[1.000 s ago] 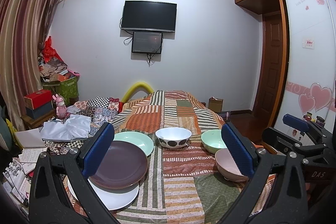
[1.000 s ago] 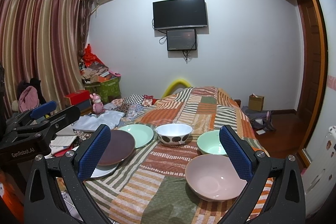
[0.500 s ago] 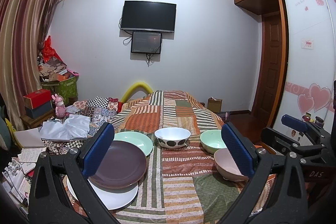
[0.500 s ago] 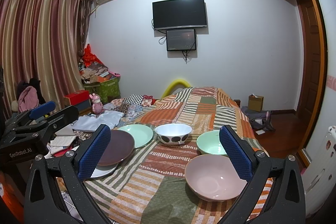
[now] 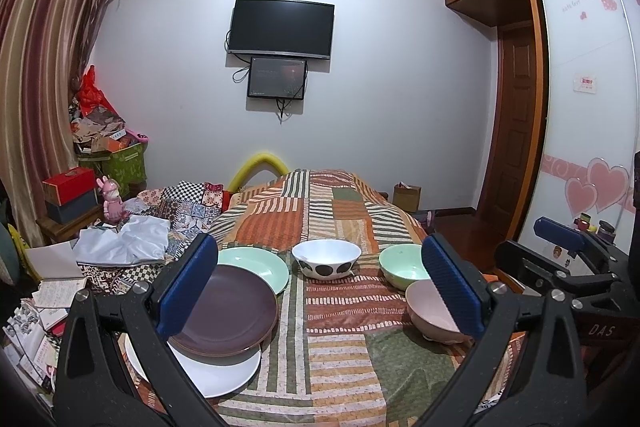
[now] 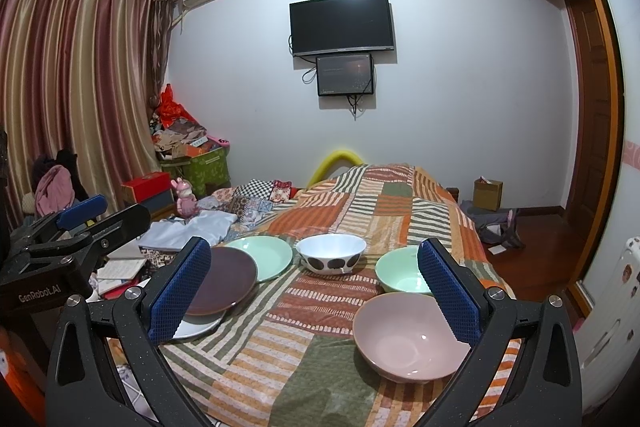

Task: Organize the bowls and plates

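Observation:
On the patchwork bed a dark purple plate [image 5: 228, 311] lies on a white plate [image 5: 216, 373], with a mint green plate [image 5: 256, 263] behind them. A white bowl with black spots [image 5: 326, 258] stands in the middle, a mint green bowl [image 5: 402, 269] to its right and a pink bowl [image 5: 430, 311] nearer. My left gripper [image 5: 318, 285] is open and empty above the bed's near end. My right gripper [image 6: 314, 291] is open and empty, with the pink bowl [image 6: 408, 335] by its right finger. The same dishes show in the right wrist view: purple plate [image 6: 228, 279], spotted bowl [image 6: 330, 253].
Books, papers and folded cloth [image 5: 124, 241] clutter the bed's left side. Boxes and a pink toy [image 5: 112, 201] stand by the curtain. A wardrobe and a door [image 5: 516, 131] are on the right, with wooden floor [image 6: 532, 251] beside the bed.
Both views shift only slightly; the dishes have not moved and both grippers stay open.

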A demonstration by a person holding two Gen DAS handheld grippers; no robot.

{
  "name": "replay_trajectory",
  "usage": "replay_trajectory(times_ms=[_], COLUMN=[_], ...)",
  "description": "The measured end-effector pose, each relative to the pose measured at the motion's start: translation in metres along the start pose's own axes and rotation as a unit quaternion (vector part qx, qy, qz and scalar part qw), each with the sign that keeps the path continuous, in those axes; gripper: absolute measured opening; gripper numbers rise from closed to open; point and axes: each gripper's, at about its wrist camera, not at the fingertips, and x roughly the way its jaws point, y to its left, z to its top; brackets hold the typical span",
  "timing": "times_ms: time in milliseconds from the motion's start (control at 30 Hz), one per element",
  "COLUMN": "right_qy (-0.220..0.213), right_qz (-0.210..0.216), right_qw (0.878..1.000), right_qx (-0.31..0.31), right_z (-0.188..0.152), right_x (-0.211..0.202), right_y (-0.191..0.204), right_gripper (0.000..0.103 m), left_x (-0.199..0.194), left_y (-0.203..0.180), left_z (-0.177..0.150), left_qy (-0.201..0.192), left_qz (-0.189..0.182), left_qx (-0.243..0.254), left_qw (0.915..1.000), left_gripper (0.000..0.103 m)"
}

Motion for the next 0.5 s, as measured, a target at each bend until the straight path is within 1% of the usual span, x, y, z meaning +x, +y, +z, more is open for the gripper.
replay_trajectory(times_ms=[500], right_qy=[0.005], right_qz=[0.001], right_qw=[1.0], right_qx=[0.002], right_z=[-0.0038], right_x=[0.0043], right_y=[0.0015], right_gripper=[0.103], left_x=[0.0061], left_y=[0.0083], left_z=[-0.0038], left_qy=[0.007], left_qz=[0.007], left_qx=[-0.002], left_qw=[0.9999], left_gripper=[0.103])
